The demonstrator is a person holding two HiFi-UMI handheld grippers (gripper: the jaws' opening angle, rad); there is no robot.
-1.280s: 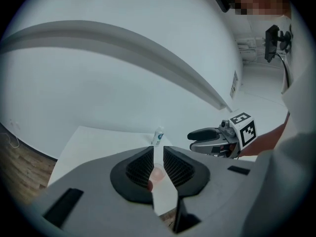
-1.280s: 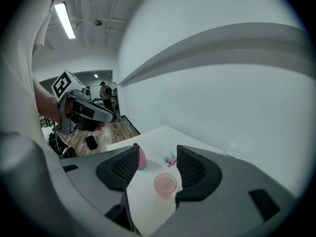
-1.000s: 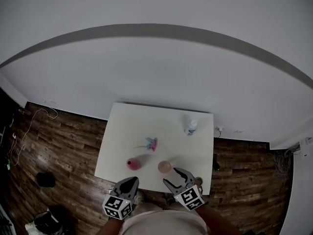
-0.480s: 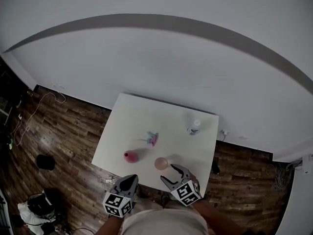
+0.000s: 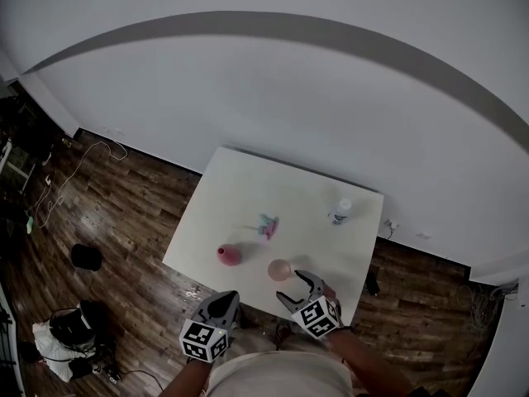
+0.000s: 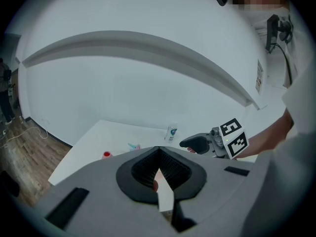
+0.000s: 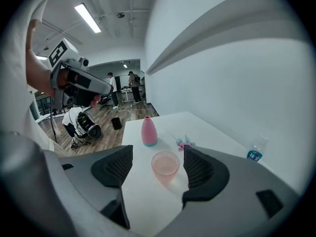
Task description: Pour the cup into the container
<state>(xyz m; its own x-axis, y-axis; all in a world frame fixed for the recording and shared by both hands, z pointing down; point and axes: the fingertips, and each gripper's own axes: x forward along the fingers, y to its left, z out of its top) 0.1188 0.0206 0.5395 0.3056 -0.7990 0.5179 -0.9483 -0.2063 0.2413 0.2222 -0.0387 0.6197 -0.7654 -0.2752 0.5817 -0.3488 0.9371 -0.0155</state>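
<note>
A translucent pink cup (image 5: 279, 269) stands upright near the front edge of the white table (image 5: 289, 197). Left of it stands a pink narrow-necked container (image 5: 229, 255) with a blue base. My right gripper (image 5: 301, 287) hovers just behind the cup, open. In the right gripper view the cup (image 7: 165, 164) sits ahead in the gap of the right gripper (image 7: 158, 151), untouched, and the jaws have just been opening. The container (image 7: 148, 131) stands beyond it. My left gripper (image 5: 218, 308) hangs off the table's front edge. In its own view the left gripper (image 6: 158, 150) has its tips together and holds nothing.
A small pink and teal toy (image 5: 266, 226) lies mid-table. A clear water bottle (image 5: 341, 212) stands at the far right corner. Dark wooden floor surrounds the table, with bags and cables (image 5: 70, 329) at the left. A white wall rises behind.
The right gripper's jaws have spread wider and it has sunk a little behind the cup. The head view has swung, so the table sits further right in the picture.
</note>
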